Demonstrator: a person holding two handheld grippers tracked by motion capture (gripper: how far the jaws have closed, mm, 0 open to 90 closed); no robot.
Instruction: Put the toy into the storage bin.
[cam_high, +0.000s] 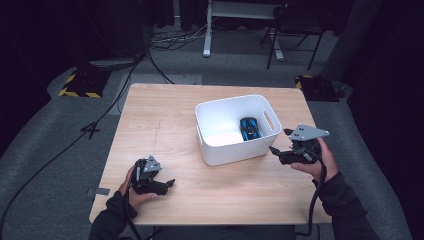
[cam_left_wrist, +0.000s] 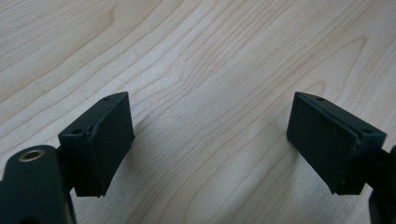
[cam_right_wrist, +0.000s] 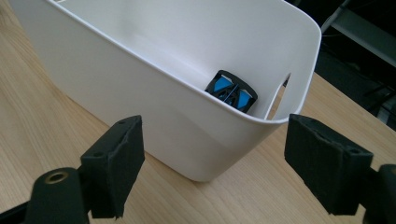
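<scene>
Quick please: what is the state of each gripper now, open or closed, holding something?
Left gripper: open, holding nothing, over the bare table.
Right gripper: open, holding nothing, beside the white bin.

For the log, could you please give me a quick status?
Left gripper open, empty. Right gripper open beside white bin. Toy car in bin.

A light wooden table (cam_high: 165, 125) fills the middle of the high view, its grain running left to right. One thing stands directly on it — a white bin (cam_high: 215, 132), right of centre, with a cut-out handle in its right wall. At the table's lower left edge sits a small grey tab (cam_high: 102, 191) — maybe tape.
</scene>
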